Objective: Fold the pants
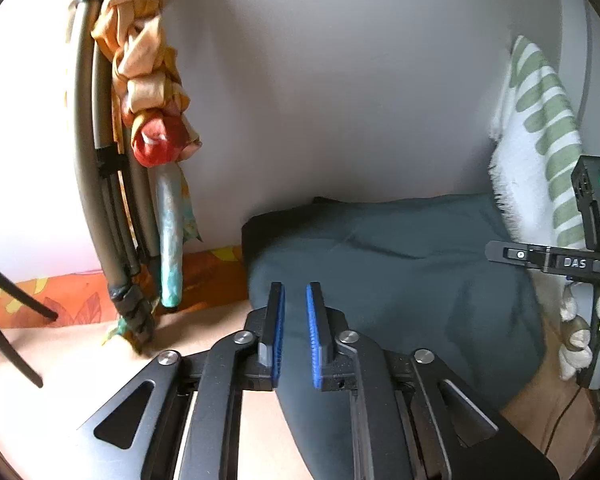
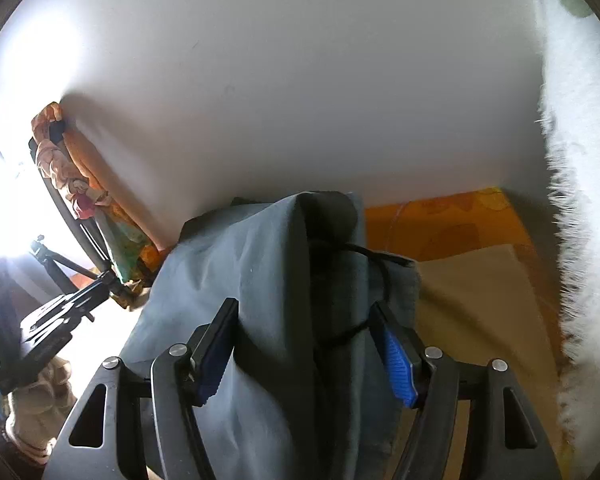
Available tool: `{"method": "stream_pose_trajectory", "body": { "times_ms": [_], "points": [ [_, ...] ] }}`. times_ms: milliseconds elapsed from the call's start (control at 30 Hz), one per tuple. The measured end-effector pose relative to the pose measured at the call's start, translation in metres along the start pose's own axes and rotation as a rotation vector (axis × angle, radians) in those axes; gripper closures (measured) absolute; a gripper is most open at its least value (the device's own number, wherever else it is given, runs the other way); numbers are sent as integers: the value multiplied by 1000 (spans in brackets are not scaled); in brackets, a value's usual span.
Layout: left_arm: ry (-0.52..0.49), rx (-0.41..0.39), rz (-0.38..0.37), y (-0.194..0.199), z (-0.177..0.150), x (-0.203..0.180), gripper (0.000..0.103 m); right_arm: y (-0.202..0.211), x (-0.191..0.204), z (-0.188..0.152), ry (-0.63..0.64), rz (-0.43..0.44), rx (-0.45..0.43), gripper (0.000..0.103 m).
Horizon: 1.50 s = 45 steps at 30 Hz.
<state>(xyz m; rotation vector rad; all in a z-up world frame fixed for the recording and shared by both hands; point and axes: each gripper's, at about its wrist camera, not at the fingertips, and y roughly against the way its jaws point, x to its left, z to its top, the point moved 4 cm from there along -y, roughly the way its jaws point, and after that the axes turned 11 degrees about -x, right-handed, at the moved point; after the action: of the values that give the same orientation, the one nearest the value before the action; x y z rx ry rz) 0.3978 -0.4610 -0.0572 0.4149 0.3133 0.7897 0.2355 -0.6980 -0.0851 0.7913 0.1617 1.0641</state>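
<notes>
Pants (image 1: 388, 280), dark teal, lie bunched mid-frame against the wall (image 1: 340, 80), a fold trailing to the bottom edge. Left gripper (image 1: 296, 320): jaws a narrow slit apart, nothing between them, cloth underneath. Right gripper (image 2: 304, 344): jaws wide, released, cloth and a black drawstring (image 2: 340, 336) lying between but unpinched. Next, probably: flatten the heap, pinch one layer only at the edge, skip the drawstring.

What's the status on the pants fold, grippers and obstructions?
Left gripper slightly open, nothing pinched. Right gripper open, straddling bunched pants, pads clear. Knotted scarf hangs left, fringed towel right; neither blocking.
</notes>
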Motion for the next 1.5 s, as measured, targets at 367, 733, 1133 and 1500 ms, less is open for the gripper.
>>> {"method": "stream_pose_trajectory", "body": {
  "times_ms": [367,733,1133,1500],
  "points": [
    [13,-10,-51,67,1,-27,68,60,22,-8,18,-28,-60,33],
    [3,-57,-83,142,-2,-49,56,138,66,-32,92,-21,-122,33],
    [-7,-122,-97,227,-16,-60,42,210,122,-80,152,-39,-204,21],
    [35,-117,-72,276,-54,-44,36,252,146,-131,168,-119,-251,15]
  ]
}}
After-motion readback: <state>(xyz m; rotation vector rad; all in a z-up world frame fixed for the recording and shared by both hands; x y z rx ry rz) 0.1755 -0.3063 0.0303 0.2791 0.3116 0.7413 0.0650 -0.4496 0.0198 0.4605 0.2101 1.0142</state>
